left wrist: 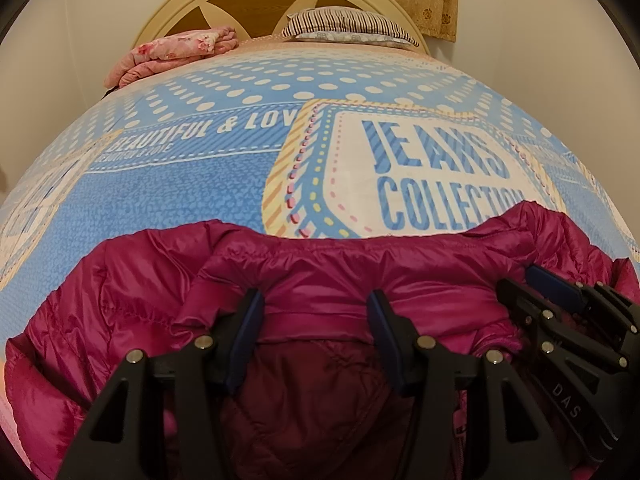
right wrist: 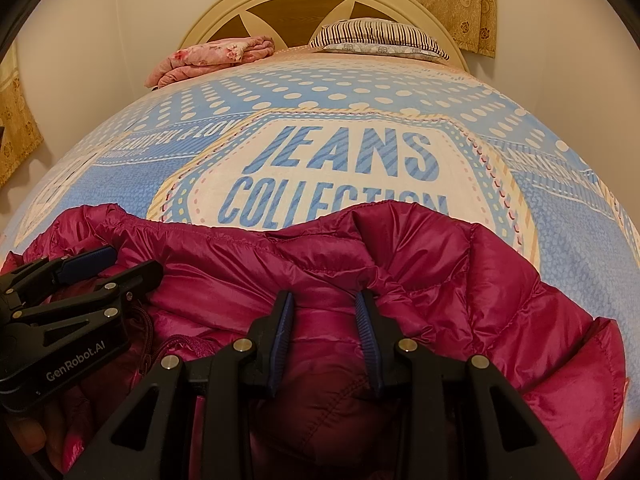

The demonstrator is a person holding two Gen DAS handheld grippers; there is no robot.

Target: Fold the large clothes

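"GenRobot.AI" tool (right wrist: 96, 268) beside "JEANS COLLECTION" bedsheet (right wrist: 340, 168)

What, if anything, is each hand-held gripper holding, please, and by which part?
Both grip the magenta puffer jacket: the left hand-held gripper and the right hand-held gripper each pinch a bunched fold of fabric near its far edge.

Jacket (left wrist: 340, 276) – glossy quilted nylon; bedsheet (left wrist: 224, 184) – matt cotton-like cloth.
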